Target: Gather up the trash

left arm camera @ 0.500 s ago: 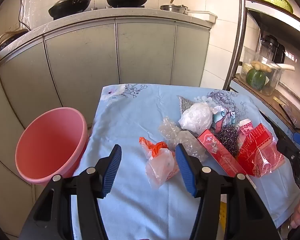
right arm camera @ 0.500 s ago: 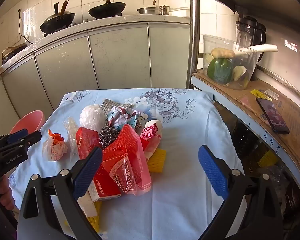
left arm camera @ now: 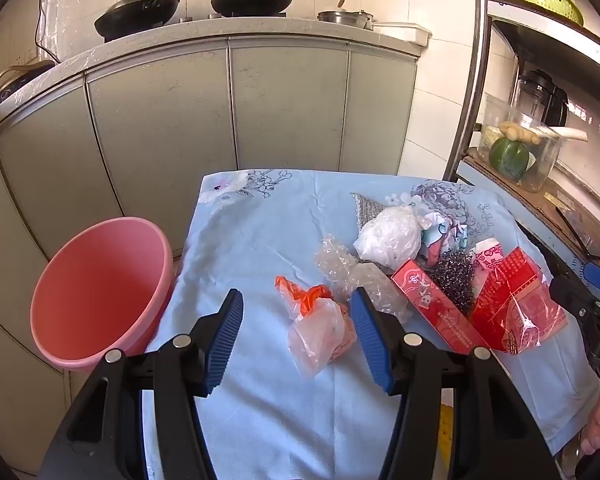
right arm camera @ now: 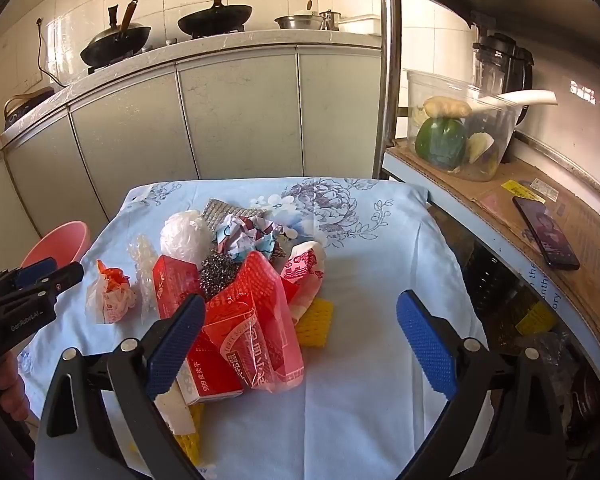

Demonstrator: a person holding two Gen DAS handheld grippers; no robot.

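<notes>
A heap of trash lies on the blue flowered tablecloth (left arm camera: pixel 268 236). My left gripper (left arm camera: pixel 298 340) is open, its blue pads on either side of a clear and orange plastic bag (left arm camera: pixel 320 328), not closed on it. Beside it lie bubble wrap (left arm camera: pixel 340 264), a white crumpled bag (left arm camera: pixel 388 236), a red carton (left arm camera: pixel 436 308), a steel scourer (left arm camera: pixel 456 276) and a red plastic wrapper (left arm camera: pixel 516 312). My right gripper (right arm camera: pixel 300 344) is open above the red wrapper (right arm camera: pixel 256 320) and the red carton (right arm camera: pixel 188 320). A yellow sponge (right arm camera: pixel 316 320) lies by them. The orange bag (right arm camera: pixel 110 296) is at the left.
A pink bucket (left arm camera: pixel 96 292) stands on the floor left of the table. Grey kitchen cabinets (left arm camera: pixel 228 112) with woks on top stand behind. A metal shelf at the right holds a clear box of vegetables (right arm camera: pixel 456 128) and a phone (right arm camera: pixel 546 232).
My left gripper has opened a little wider around the orange bag. The right gripper has barely moved.
</notes>
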